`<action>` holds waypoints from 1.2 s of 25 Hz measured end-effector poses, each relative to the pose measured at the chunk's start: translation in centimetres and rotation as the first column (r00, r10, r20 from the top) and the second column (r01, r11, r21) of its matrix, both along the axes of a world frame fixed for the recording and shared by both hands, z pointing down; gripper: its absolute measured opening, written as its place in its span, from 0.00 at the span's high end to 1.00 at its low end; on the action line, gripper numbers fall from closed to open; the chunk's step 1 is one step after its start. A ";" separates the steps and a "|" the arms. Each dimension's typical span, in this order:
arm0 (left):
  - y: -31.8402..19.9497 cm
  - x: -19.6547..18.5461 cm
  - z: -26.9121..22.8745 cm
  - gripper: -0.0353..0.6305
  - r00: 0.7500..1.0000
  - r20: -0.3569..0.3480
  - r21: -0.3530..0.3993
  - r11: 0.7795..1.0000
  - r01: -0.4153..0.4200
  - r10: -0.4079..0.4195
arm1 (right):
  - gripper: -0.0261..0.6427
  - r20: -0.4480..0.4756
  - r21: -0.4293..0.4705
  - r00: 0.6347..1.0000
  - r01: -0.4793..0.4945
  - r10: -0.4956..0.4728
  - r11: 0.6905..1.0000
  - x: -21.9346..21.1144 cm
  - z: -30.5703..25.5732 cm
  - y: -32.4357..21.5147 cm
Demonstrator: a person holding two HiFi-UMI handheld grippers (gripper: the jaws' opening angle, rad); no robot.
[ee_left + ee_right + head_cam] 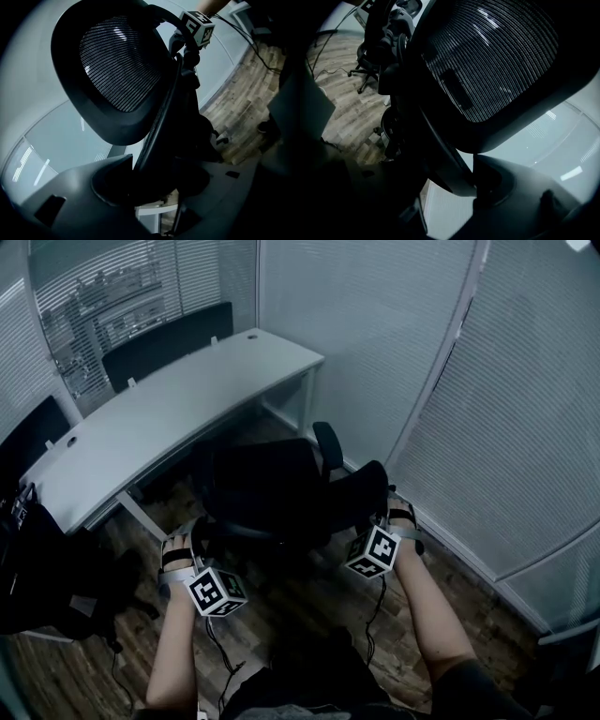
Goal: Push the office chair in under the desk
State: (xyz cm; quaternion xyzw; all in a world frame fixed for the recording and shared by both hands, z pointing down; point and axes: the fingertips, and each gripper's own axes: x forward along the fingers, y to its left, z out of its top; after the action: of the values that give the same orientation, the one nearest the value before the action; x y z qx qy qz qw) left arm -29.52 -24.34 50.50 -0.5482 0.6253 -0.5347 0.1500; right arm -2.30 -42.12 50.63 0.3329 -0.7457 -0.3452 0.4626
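The black office chair (272, 488) stands on the wood floor just in front of the white desk (159, 418), its seat turned toward the desk. My left gripper (194, 538) is at the left edge of the mesh backrest (117, 65), and my right gripper (382, 514) is at the right edge. In the left gripper view the backrest's rim runs between the jaws of the left gripper (157, 173), pressed against them. In the right gripper view the rim (445, 159) lies the same way in the right gripper (454, 187). The far jaw in each view is dark.
A second black chair (47, 568) stands at the left, close to the desk's near end. Dark chairs (169, 338) sit behind the desk. A glass wall with blinds (506, 427) runs along the right. Cables (375, 615) trail over the floor near my legs.
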 end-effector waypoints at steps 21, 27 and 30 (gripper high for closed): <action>-9.6 1.9 0.4 0.58 0.960 -0.017 -0.014 0.961 0.278 -0.278 | 0.52 0.006 0.006 0.961 0.278 -0.278 0.961 -4.2 0.4 -16.5; -12.4 2.0 0.3 0.58 0.939 -0.001 -0.014 0.938 0.345 -0.345 | 0.52 0.010 0.021 0.945 0.328 -0.328 0.945 -5.5 0.4 -20.8; -13.6 1.7 0.1 0.58 0.930 -0.012 -0.014 0.930 0.368 -0.368 | 0.52 -0.004 0.022 0.939 0.343 -0.343 0.939 -6.6 0.4 -22.5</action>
State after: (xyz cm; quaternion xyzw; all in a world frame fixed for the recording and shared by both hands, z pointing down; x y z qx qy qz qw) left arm -27.80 -37.96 50.62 -0.4260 0.7149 -0.5530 0.0398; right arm -8.87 -64.66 51.03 0.2028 -0.7883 -0.4288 0.3919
